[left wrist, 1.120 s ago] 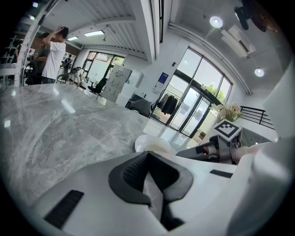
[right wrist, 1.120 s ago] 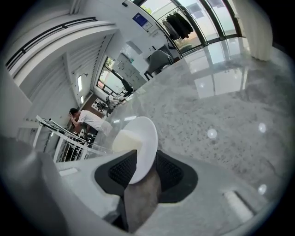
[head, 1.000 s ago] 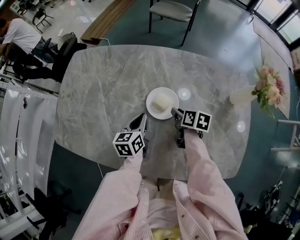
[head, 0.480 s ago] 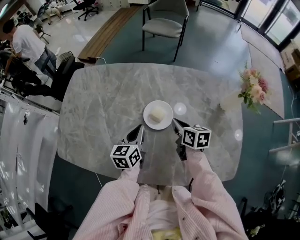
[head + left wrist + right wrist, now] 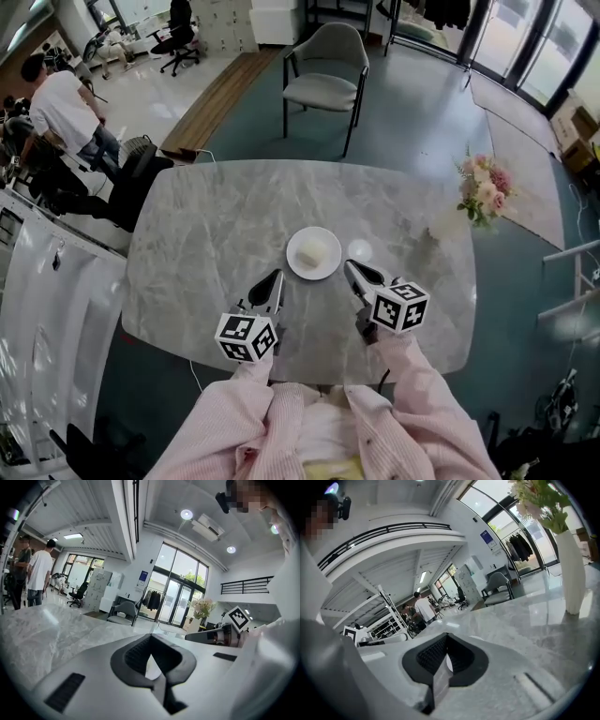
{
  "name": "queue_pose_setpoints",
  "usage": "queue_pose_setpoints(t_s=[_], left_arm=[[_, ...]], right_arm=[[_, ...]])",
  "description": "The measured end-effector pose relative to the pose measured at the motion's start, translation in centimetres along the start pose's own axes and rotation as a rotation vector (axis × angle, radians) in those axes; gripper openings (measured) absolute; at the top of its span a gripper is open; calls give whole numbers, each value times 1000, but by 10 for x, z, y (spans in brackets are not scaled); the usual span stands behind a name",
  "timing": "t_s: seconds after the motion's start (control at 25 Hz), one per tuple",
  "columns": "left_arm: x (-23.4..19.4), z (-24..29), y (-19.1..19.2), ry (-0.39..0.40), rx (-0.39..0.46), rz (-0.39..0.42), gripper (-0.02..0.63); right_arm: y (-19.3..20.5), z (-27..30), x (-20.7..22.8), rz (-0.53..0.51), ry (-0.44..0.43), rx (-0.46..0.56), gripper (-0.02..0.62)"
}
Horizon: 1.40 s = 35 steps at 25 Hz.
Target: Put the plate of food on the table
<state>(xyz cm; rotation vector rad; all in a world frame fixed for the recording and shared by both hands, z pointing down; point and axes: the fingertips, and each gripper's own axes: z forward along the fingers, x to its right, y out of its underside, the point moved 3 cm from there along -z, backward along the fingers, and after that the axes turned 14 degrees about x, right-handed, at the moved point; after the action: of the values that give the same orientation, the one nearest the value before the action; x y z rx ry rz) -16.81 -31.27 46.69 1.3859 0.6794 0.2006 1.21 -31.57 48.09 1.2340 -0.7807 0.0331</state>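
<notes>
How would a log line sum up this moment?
plate: on table, food on it | left hand-held gripper: shut, empty | right hand-held gripper: shut, empty

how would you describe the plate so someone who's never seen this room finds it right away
Find the big grey marble table. Near its middle, just ahead of the left gripper and right gripper, sits a small round white plate holding a pale lump of food. It is the only dish there; the one other item, a vase of flowers, stands at the right edge.
</notes>
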Motion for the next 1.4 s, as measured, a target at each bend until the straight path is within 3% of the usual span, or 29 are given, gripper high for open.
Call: queue_pose_setpoints(t_s=[0.32,0.64,1.08,1.4], left_arm=[[16,-8,-38,40,113,41,-5],[16,-22,-60,23,176,81,-5],[12,-34,-76,-21,221,122,-5],[15,-37,-71,-33,216,131,-5]], right_arm=[[-37,-32,-11,-39,-29,156,6],[-60,-53,-14,-54,-16,258,5],[-74,-66,-13,-101,11,310,5],[-77,-77,-4,-118,85,342,5]])
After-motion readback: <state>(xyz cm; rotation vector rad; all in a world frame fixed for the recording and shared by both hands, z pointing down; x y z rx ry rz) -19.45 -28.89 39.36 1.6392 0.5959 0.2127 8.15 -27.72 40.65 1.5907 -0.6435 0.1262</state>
